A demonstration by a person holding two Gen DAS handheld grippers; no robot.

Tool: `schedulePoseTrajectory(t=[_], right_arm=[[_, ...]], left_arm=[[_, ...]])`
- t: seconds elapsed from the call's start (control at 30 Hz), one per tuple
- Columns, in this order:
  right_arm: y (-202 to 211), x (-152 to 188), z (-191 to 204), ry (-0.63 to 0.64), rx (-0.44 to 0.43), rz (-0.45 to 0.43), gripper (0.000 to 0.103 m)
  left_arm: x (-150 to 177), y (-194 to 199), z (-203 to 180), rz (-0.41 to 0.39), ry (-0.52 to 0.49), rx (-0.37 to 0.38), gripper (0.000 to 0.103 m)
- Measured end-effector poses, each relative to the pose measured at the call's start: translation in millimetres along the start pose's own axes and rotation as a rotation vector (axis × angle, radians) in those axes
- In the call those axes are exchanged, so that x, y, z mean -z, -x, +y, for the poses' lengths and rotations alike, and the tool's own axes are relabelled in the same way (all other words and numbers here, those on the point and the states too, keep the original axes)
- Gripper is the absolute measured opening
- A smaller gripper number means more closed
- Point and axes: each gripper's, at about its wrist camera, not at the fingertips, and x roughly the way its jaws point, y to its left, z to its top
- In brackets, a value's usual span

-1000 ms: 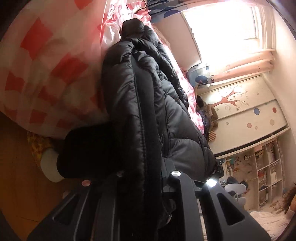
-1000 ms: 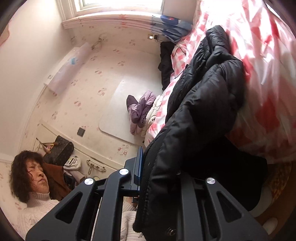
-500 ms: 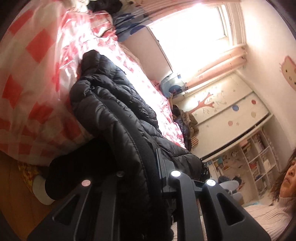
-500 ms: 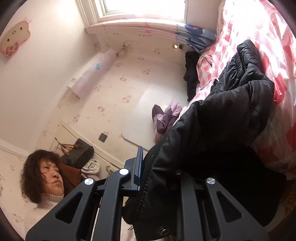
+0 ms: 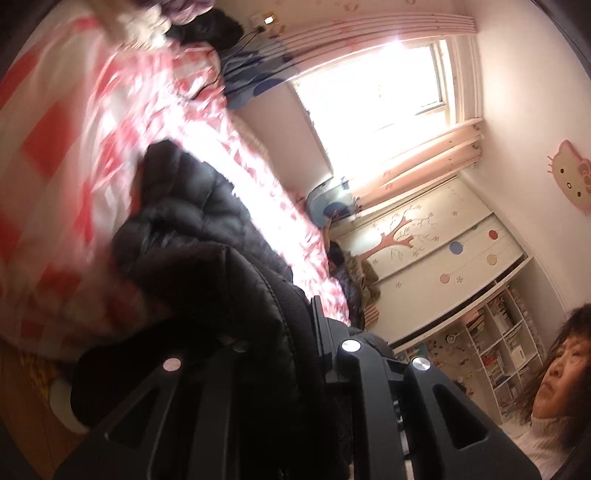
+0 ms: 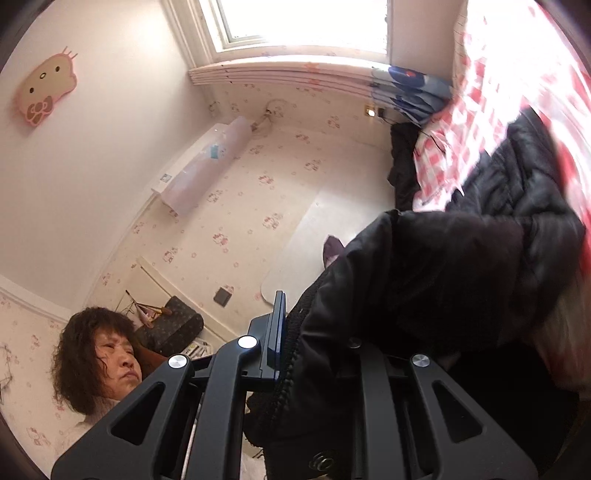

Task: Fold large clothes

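The right gripper [image 6: 314, 354] is clamped on the edge of a black quilted puffer jacket [image 6: 461, 258], which drapes away toward a bed with a red-and-white checked cover [image 6: 491, 85]. A person in a white sweater [image 6: 88, 424] stands at lower left, below a cat-shaped wall plaque [image 6: 46, 88].

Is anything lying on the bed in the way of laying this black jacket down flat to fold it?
Nothing visible on the checked bedspread right around the black jacket. A pile of clothes sits only at the far end.
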Motion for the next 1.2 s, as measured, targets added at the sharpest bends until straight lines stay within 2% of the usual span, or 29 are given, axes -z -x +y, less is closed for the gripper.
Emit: schedulePoseTrajectory(t=[0.17, 0.4, 0.53, 0.73, 0.87, 0.93, 1.03, 1.2], right_arm=[[-23.3, -43.9, -2.8, 0.023, 0.002, -0.029, 0.014], [-65.4, -116.4, -19.9, 0.025, 0.06, -0.049, 0.014], [-86.8, -156.2, -43.0, -0.002, 0.139, -0.082, 0.014], [-111.1, -214.1, -111.5, -0.086, 0.286, -0.145, 0.014], [-122.2, -234.1, -176.3, -0.164, 0.396, -0.172, 0.014], [-124.4, -238.0, -212.3, -0.221, 0.457, -0.181, 0.016], [-122.5, -233.8, -252.7, -0.281, 0.51, -0.185, 0.016], [-121.0, -224.8, -282.2, -0.327, 0.542, -0.195, 0.019]], left_arm=[[-53.2, -28.9, -10.4, -0.044, -0.011, 0.006, 0.016], [-128.6, -80.5, 6.7, -0.106, 0.039, -0.013, 0.016], [-163.3, -115.6, 29.7, -0.135, 0.092, -0.032, 0.016], [-200.6, -169.2, 71.5, -0.162, 0.153, -0.081, 0.016], [-215.8, -206.5, 118.3, -0.185, 0.226, -0.174, 0.016], [-217.4, -224.3, 148.3, -0.176, 0.282, -0.25, 0.016], [-217.2, -241.7, 181.1, -0.154, 0.339, -0.326, 0.016], [-220.0, -260.4, 190.4, -0.122, 0.356, -0.42, 0.019]])
